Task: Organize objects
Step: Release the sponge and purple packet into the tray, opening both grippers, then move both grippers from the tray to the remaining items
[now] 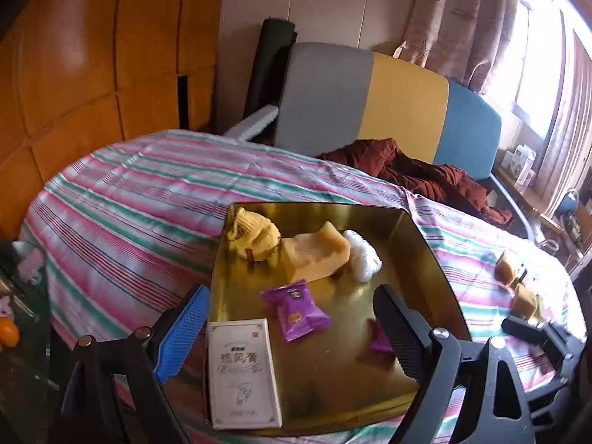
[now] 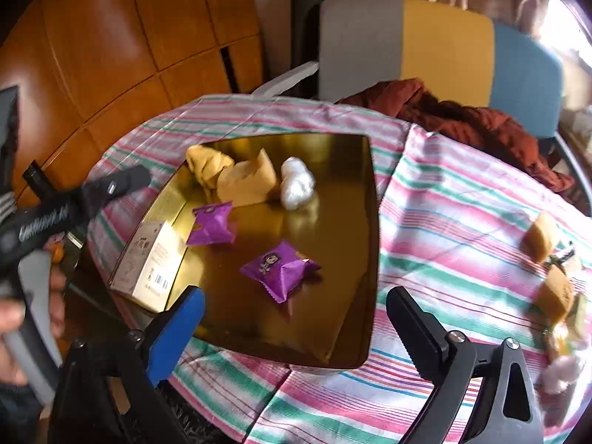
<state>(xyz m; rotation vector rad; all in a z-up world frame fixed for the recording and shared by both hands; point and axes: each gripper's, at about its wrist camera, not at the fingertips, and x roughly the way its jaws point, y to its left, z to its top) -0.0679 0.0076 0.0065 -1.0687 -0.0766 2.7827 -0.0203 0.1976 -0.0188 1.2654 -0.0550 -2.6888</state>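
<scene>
A gold tray (image 1: 407, 259) (image 2: 344, 192) sits on the striped tablecloth. In it lie a white box (image 1: 242, 373) (image 2: 148, 262), purple snack packets (image 1: 296, 309) (image 2: 212, 224) (image 2: 281, 268), a yellow knit item (image 1: 255, 236) (image 2: 207, 164), a tan wrapped block (image 1: 318, 255) (image 2: 248, 181) and a white plastic wad (image 1: 362, 255) (image 2: 296, 181). My left gripper (image 1: 292, 336) is open over the tray's near side, above the box and a packet. My right gripper (image 2: 296, 318) is open over the tray's near edge. The left gripper also shows in the right wrist view (image 2: 122, 181).
Tan wrapped blocks (image 1: 518, 288) (image 2: 547, 262) and a key ring lie on the cloth (image 1: 129, 203) (image 2: 462, 222) right of the tray. A red garment (image 1: 425, 174) lies on the colour-block chair (image 1: 407, 103) behind. Wooden cabinets (image 1: 92, 55) stand at the left.
</scene>
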